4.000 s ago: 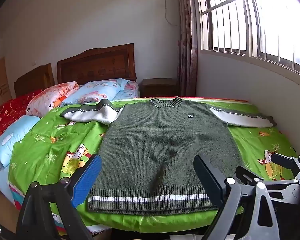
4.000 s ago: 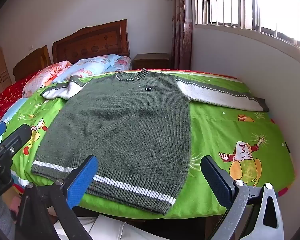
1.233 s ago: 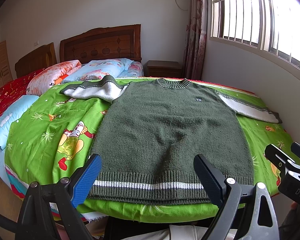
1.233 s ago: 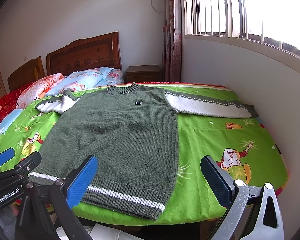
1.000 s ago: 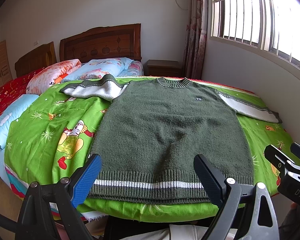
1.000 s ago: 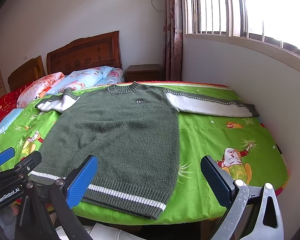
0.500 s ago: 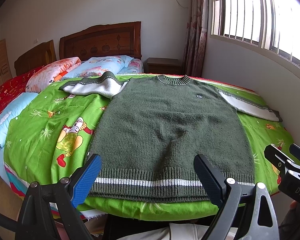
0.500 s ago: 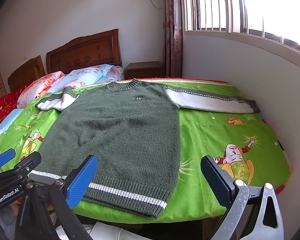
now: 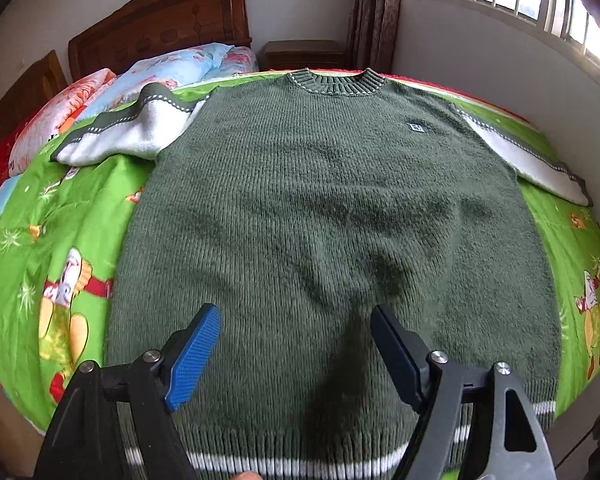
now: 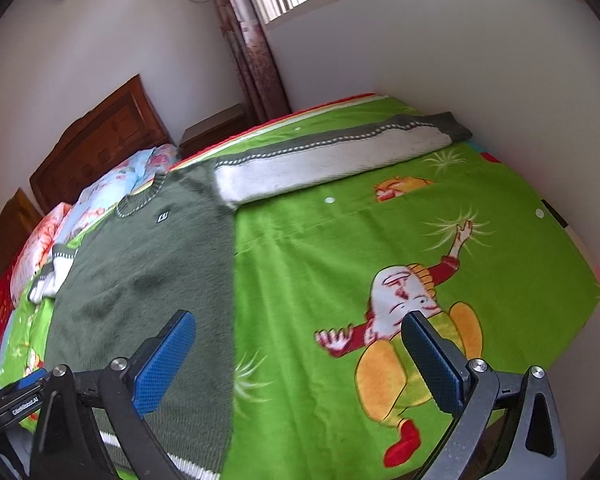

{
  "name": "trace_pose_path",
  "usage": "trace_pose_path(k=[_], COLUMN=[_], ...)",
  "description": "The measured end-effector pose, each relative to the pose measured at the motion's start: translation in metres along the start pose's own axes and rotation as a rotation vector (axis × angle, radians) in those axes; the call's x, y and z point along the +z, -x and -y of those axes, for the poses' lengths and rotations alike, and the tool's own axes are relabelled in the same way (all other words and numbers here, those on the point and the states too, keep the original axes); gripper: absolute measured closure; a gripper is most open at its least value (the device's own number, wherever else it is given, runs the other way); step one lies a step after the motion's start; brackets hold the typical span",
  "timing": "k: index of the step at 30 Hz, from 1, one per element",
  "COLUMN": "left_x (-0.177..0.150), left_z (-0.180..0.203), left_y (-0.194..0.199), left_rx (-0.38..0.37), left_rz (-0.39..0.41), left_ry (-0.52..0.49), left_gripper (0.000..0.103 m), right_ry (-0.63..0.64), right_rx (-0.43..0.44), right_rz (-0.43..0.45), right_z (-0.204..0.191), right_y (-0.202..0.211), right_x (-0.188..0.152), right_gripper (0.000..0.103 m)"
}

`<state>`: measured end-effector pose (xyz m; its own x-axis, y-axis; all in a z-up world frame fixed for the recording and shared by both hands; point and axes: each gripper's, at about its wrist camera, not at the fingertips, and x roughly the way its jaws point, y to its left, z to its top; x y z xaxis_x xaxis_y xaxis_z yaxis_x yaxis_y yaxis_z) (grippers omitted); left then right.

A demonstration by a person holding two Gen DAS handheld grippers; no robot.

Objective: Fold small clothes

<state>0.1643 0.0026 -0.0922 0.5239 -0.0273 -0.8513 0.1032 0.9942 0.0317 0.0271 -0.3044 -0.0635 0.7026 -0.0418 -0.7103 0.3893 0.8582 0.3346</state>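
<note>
We see the green sweater (image 9: 324, 216) flat on the bed's green quilt (image 10: 380, 248), sleeves spread toward pillows (image 9: 172, 72) and wall. Left tool (image 9: 294, 344), jaws just narrowing, empty above the hem; right tool (image 10: 296, 360) open, empty.

Little could be read. In the right wrist view, the black body of the left gripper (image 10: 20, 392) at the lower left edge carried small white lettering that looked like "GenRobot.AI", though it was blurred. The dark green sweater (image 9: 332, 216) bore a small dark rectangular chest label (image 9: 416, 127) with a pale emblem, too small to make out as letters in either view. The cartoon-printed green bedspread (image 10: 380, 240) showed pictures only, with no legible words.
</note>
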Motion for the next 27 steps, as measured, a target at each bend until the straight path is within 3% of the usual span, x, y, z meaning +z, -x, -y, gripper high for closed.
trace_pose_path(k=[4, 7, 10, 20, 27], left_x=[0.042, 0.066, 0.082, 0.096, 0.093], left_z=[0.008, 0.009, 0.011, 0.009, 0.011], left_y=[-0.025, -0.041, -0.055, -0.093, -0.097], left_rx=[0.026, 0.0, -0.019, -0.099, -0.094], left_rz=[0.028, 0.06, 0.108, 0.124, 0.111], left_ry=[-0.038, -0.039, -0.036, -0.028, -0.04], left_gripper=[0.024, 0.024, 0.024, 0.024, 0.019], right_ry=[-0.134, -0.221, -0.219, -0.259, -0.304], right_rx=[0.051, 0.033, 0.006, -0.059, -0.065], right_rz=[-0.019, -0.023, -0.046, -0.035, -0.005], right_z=[0.041, 0.067, 0.075, 0.093, 0.1], right_y=[-0.024, -0.043, -0.063, -0.132, -0.157], right_x=[0.031, 0.051, 0.069, 0.139, 0.174], right_gripper=[0.0, 0.0, 0.0, 0.0, 0.0])
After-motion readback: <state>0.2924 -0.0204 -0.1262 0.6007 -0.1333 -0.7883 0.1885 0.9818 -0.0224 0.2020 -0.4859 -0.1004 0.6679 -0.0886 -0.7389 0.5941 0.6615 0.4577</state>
